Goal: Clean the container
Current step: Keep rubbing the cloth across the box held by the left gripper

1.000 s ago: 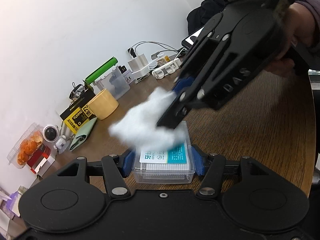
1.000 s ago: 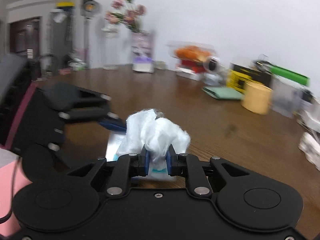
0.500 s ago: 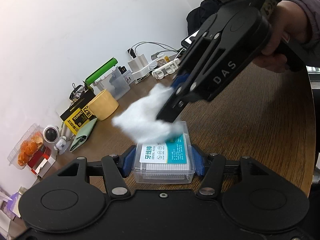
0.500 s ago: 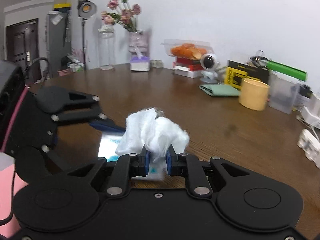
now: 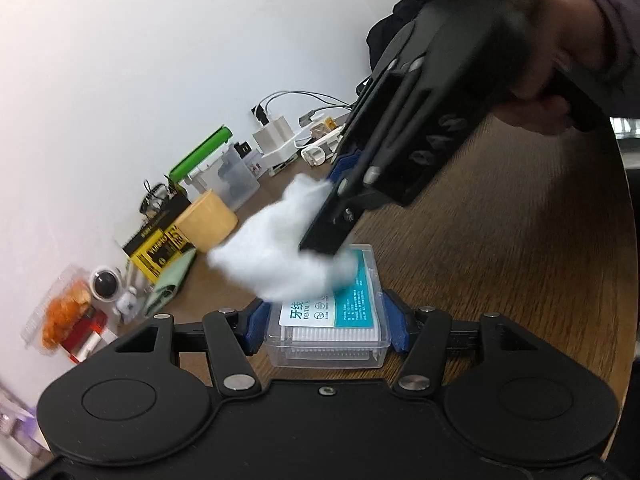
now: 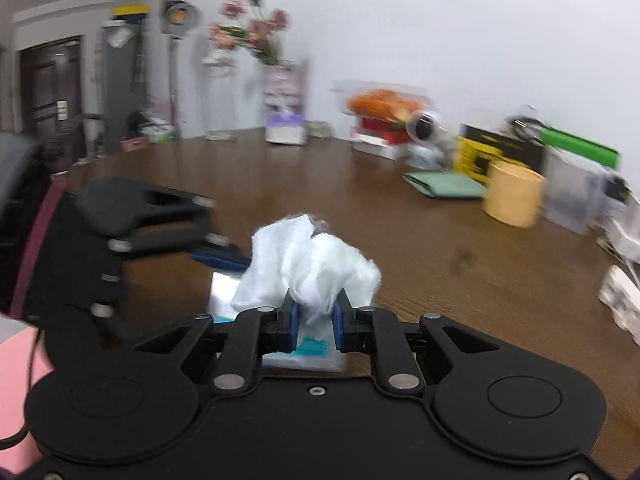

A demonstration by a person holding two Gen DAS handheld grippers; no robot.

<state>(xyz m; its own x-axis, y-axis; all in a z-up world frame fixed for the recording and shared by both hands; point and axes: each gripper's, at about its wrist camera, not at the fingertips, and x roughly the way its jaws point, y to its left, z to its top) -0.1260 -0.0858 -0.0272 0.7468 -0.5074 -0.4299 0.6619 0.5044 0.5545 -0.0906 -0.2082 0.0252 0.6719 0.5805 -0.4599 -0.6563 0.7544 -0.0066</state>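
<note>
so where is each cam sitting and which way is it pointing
Left wrist: on the left gripper, looking along its fingers at the clear container they clamp; the right gripper, its hand and sleeve cross the top.
Right wrist: on the right gripper, looking over the white wad it pinches; the left gripper is at left.
Shared: container, wad, wooden table, yellow cup.

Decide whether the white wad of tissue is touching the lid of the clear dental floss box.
Touching. In the left wrist view the tissue wad lies pressed on the floss box lid, covering its far label corner with no gap.
</note>
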